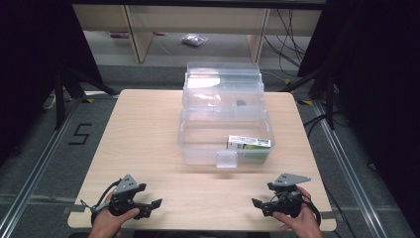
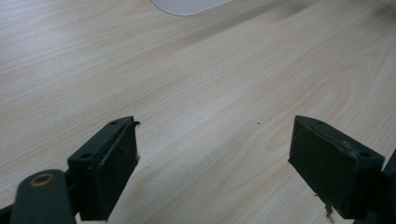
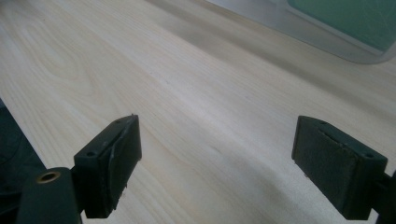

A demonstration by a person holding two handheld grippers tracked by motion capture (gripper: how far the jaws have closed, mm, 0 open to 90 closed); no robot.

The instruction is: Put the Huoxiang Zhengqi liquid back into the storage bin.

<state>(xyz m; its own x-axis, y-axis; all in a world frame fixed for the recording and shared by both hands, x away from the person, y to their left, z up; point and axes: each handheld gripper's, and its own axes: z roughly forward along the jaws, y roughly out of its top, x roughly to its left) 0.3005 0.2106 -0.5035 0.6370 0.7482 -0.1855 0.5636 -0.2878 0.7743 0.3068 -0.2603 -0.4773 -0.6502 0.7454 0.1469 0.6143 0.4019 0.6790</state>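
in the high view the left gripper [image 1: 148, 206] sits at the near left corner of the light wood table [image 1: 143, 134], held by the person's left hand [image 1: 110, 222], its jaws pointing toward the other tool. the right gripper [image 1: 258, 206] sits at the near right corner in the right hand [image 1: 297, 223], jaws pointing back at the left one. both rest low over bare wood, well apart from each other. ahead of both tools, at the table's middle and far side, stands a clear plastic box [image 1: 198, 144] with its lid [image 1: 223, 79] tipped open behind it. inside, nearer the right gripper's side, lies a green and white carton [image 1: 249, 144].

in the left gripper view the two black jaws stand spread wide with only table [image 2: 196, 84] grain between them. ahead and slightly left, a rounded corner of the clear plastic box [image 2: 187, 4] shows at the top edge.

in the right gripper view the jaws are likewise spread wide over bare table [image 3: 140, 60]. ahead and to the right, the box [image 3: 299, 30] wall shows with the green of the carton [image 3: 345, 18] behind it.
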